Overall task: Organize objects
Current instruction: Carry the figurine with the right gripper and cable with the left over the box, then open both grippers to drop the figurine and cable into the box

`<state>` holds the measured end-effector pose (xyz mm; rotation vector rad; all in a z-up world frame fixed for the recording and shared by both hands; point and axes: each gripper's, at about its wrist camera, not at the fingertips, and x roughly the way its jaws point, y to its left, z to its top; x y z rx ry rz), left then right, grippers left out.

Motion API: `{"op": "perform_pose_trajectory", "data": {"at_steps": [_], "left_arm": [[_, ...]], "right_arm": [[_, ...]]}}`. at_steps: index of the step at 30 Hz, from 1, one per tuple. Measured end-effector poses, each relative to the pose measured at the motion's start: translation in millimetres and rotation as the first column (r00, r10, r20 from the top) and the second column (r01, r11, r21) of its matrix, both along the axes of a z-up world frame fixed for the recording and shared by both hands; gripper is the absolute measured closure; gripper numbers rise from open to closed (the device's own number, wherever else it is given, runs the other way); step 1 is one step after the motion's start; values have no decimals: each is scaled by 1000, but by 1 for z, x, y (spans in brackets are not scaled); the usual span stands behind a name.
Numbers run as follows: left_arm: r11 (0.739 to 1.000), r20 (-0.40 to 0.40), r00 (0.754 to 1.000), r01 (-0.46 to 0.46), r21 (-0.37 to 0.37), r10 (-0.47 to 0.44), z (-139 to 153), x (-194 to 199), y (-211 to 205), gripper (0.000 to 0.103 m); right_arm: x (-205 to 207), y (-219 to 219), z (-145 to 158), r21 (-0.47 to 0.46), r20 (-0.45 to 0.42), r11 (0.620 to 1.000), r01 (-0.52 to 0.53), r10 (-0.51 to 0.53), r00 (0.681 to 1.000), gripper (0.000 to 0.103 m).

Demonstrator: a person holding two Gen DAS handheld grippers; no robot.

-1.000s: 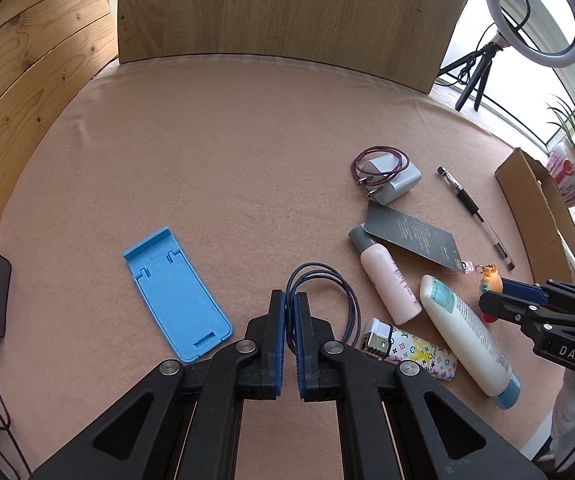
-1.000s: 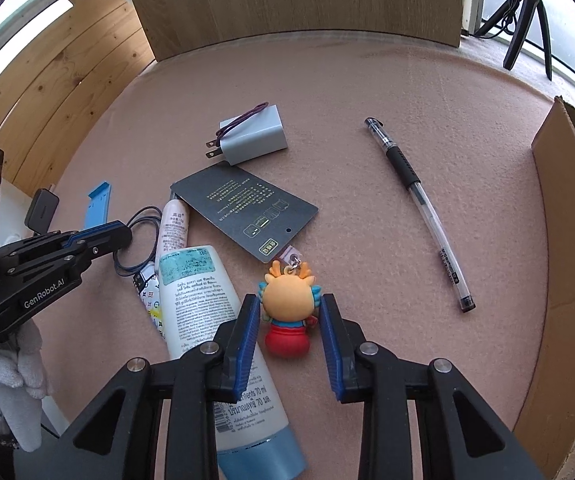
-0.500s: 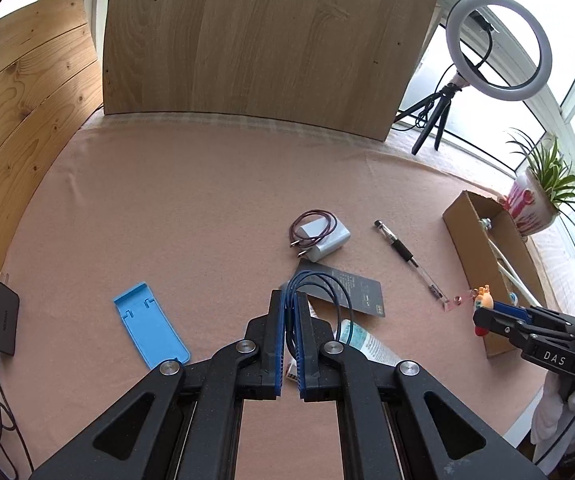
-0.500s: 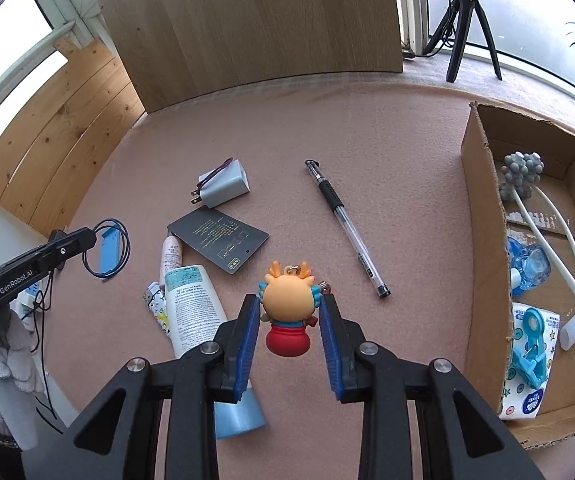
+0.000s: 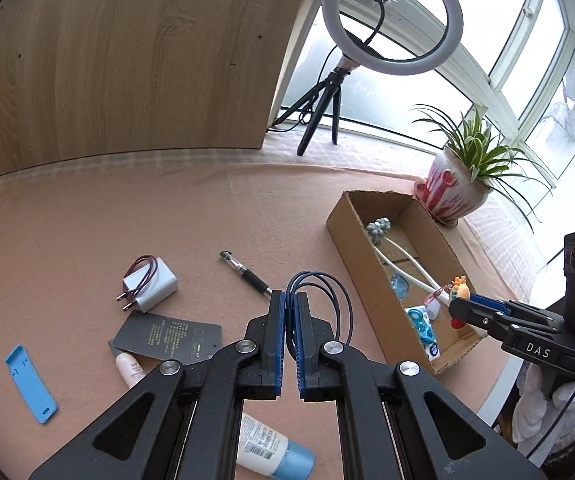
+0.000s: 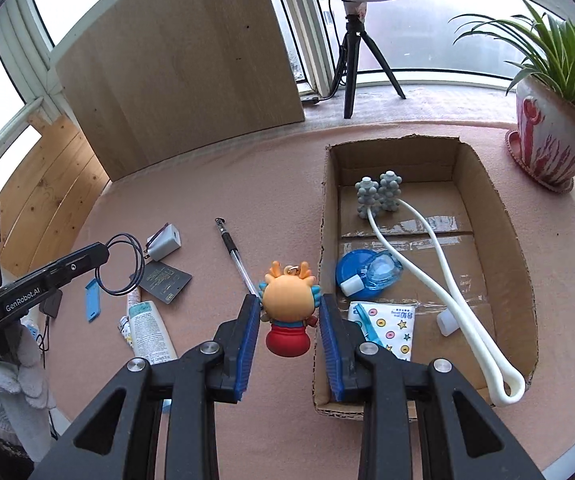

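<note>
My left gripper (image 5: 290,300) is shut on a coiled dark blue cable (image 5: 329,296) and holds it high above the pink table; the cable also shows in the right wrist view (image 6: 121,264). My right gripper (image 6: 289,304) is shut on an orange dragon keychain figure (image 6: 289,308), raised beside the near left wall of the open cardboard box (image 6: 323,216). In the left wrist view the figure (image 5: 458,288) hangs over the box (image 5: 351,236).
On the table lie a white charger (image 5: 149,286), a pen (image 6: 235,256), a dark card (image 5: 167,338), a lotion tube (image 6: 149,330), a small pink bottle (image 5: 129,368) and a blue phone stand (image 5: 31,384). The box holds a white massager (image 6: 439,264), a blue lid and a packet. A potted plant (image 6: 551,132) and ring light (image 5: 391,20) stand behind.
Both grippers have risen and swung right with their loads. The keychain figure has moved from over the table items to beside the box; the cable now hangs well above the table.
</note>
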<state>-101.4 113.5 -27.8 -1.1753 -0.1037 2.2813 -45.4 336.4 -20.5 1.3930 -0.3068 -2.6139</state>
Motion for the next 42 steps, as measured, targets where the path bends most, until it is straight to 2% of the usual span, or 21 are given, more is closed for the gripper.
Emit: {"op": "perform_pose_trajectory", "data": {"at_steps": [12, 17, 24, 25, 27, 28, 29, 30, 32, 33, 42], "left_arm": [[979, 37, 979, 198, 45, -200, -17, 22, 121, 99], [969, 63, 967, 243, 45, -246, -27, 33, 155, 99], [961, 97, 956, 276, 19, -277, -42, 39, 180, 99], [961, 100, 955, 278, 12, -278, -43, 40, 182, 98], [961, 119, 954, 276, 1, -274, -45, 39, 183, 79], [963, 122, 956, 269, -2, -266, -46, 39, 182, 60], [965, 118, 959, 261, -1, -259, -45, 39, 180, 51], [966, 114, 960, 257, -3, -255, -45, 39, 179, 51], [967, 113, 961, 254, -9, -251, -45, 39, 177, 51], [968, 114, 962, 252, -11, -249, -45, 39, 175, 51], [977, 122, 970, 211, -6, -209, -42, 40, 152, 51]], "right_arm": [[4, 75, 8, 3, -21, 990, 142, -142, 990, 76], [-1, 97, 8, -2, -28, 985, 170, -170, 985, 76], [-6, 119, -6, -59, 11, 979, 196, -196, 981, 75], [-6, 120, -8, -62, 13, 978, 198, -198, 980, 75], [-6, 123, -11, -68, 22, 978, 199, -198, 980, 75], [-6, 123, -13, -77, 31, 978, 194, -192, 981, 74], [-7, 124, -15, -85, 40, 978, 188, -185, 982, 74], [-6, 124, -16, -91, 46, 979, 185, -181, 982, 71], [-6, 122, -17, -86, 53, 979, 186, -182, 982, 56], [-5, 121, -17, -80, 47, 979, 189, -185, 982, 54], [0, 111, -16, -81, 34, 981, 177, -175, 984, 52]]}}
